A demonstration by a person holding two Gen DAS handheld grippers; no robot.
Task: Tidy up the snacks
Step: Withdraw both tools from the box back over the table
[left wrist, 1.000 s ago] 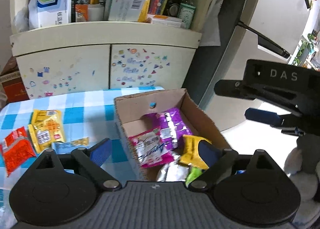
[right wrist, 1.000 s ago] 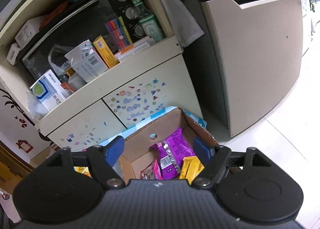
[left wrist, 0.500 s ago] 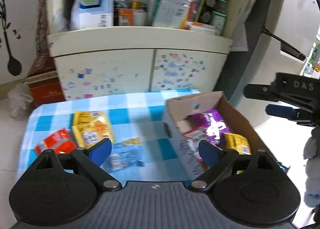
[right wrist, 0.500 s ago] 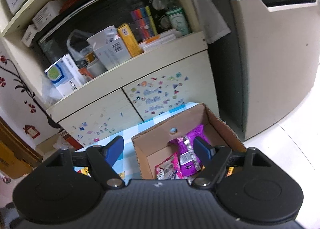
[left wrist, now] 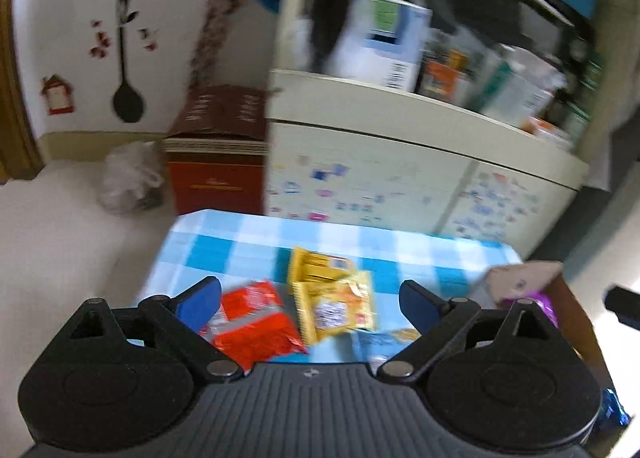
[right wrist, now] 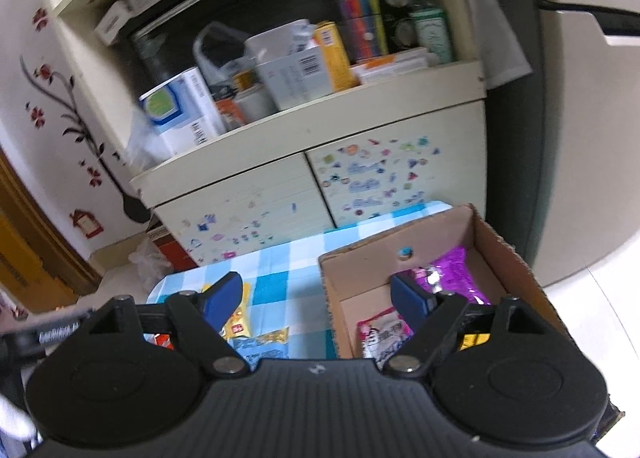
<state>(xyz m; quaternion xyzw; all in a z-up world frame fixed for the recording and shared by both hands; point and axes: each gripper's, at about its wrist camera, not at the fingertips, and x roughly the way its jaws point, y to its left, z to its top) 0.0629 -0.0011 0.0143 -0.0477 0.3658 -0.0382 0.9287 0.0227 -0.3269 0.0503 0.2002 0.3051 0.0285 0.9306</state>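
My left gripper [left wrist: 310,298] is open and empty, above a red snack packet [left wrist: 256,322] and yellow snack packets [left wrist: 334,294] lying on the blue checked tablecloth [left wrist: 240,242]. A light blue packet [left wrist: 384,340] lies to their right. The cardboard box [right wrist: 404,246] stands on the right side of the table and holds a purple packet [right wrist: 456,274], a pink-white packet [right wrist: 384,334] and a yellow one [right wrist: 474,340]. My right gripper [right wrist: 320,298] is open and empty, above the box's left wall. The yellow packets [right wrist: 238,322] and the blue one [right wrist: 264,342] also show there.
A cream cabinet [right wrist: 320,186] with stickers stands behind the table, its shelf crowded with boxes and bottles. A red-brown carton [left wrist: 218,154] and a plastic bag [left wrist: 128,178] sit on the floor to the left. A fridge [right wrist: 592,138] stands to the right.
My left gripper has swung left from over the box to over the loose packets. My right gripper has shifted left too, so the box now sits to its right. Both stayed open.
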